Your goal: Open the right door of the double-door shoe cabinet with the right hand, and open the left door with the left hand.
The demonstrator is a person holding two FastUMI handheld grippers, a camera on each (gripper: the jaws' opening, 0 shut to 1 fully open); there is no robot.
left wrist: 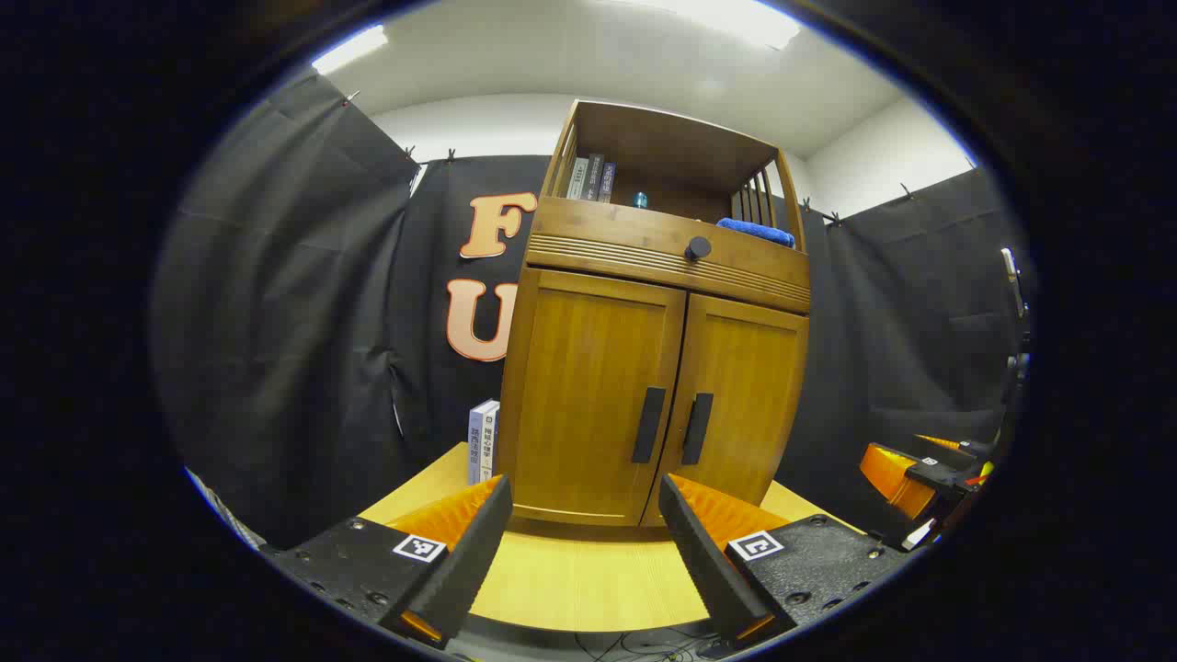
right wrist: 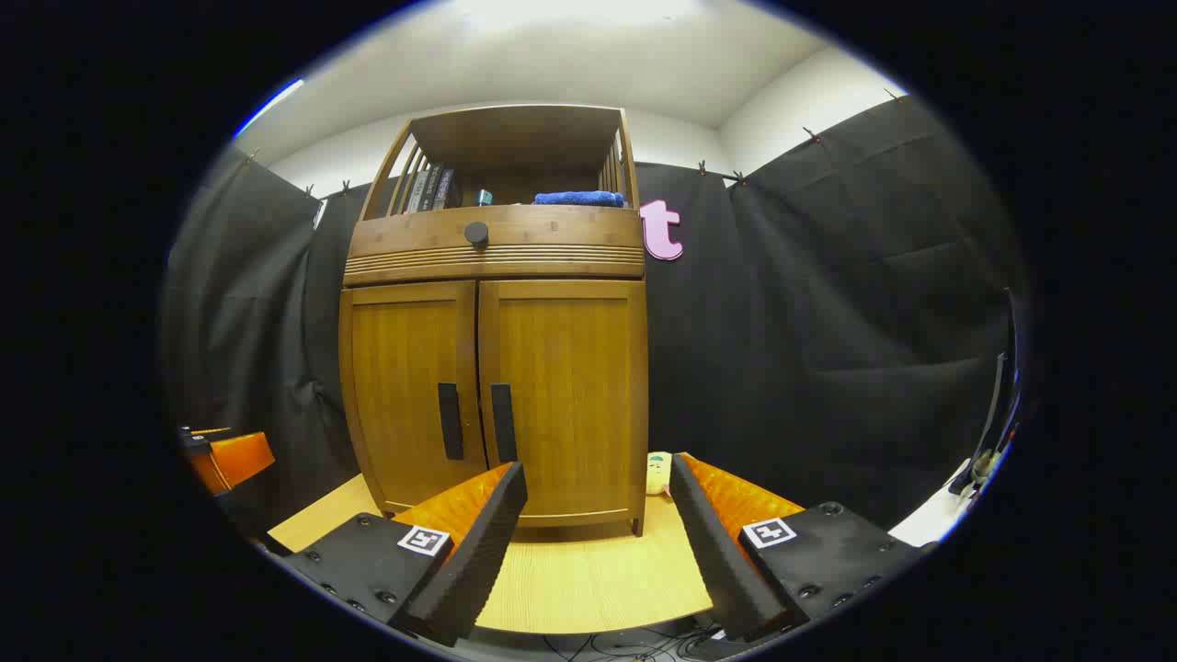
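Cabinet (right wrist: 497, 368) comes first: a tall wooden double-door shoe cabinet standing on the pale wooden counter (right wrist: 588, 579), both doors shut, so I judge that nothing of the task is done yet. In the right gripper view the right door (right wrist: 565, 395) sits at about twelve o'clock above my right tongs (right wrist: 598, 478), and the left door (right wrist: 409, 395) lies toward eleven. In the left gripper view the left door (left wrist: 588, 395) rises at twelve o'clock above my left tongs (left wrist: 584, 492), with the right door (left wrist: 749, 405) off toward one. Both tongs stand wide open, holding nothing, well short of the doors. What the next move turns on, as I read it, is the pair of dark bar handles at the centre seam, each with its long axis upright. The right handle (right wrist: 503, 423) lies toward eleven o'clock from my right tongs, and the left handle (left wrist: 648, 425) toward one o'clock from my left, so each hand is the nearer to its own door. Since the right door goes first, I would bring the right tongs forward and across to straddle its bar from the sides. Smaller things: a folded blue cloth (right wrist: 577, 198) and a few books (right wrist: 432, 188) on the open top shelf, and a round dark knob (right wrist: 476, 233) on the drawer front below.
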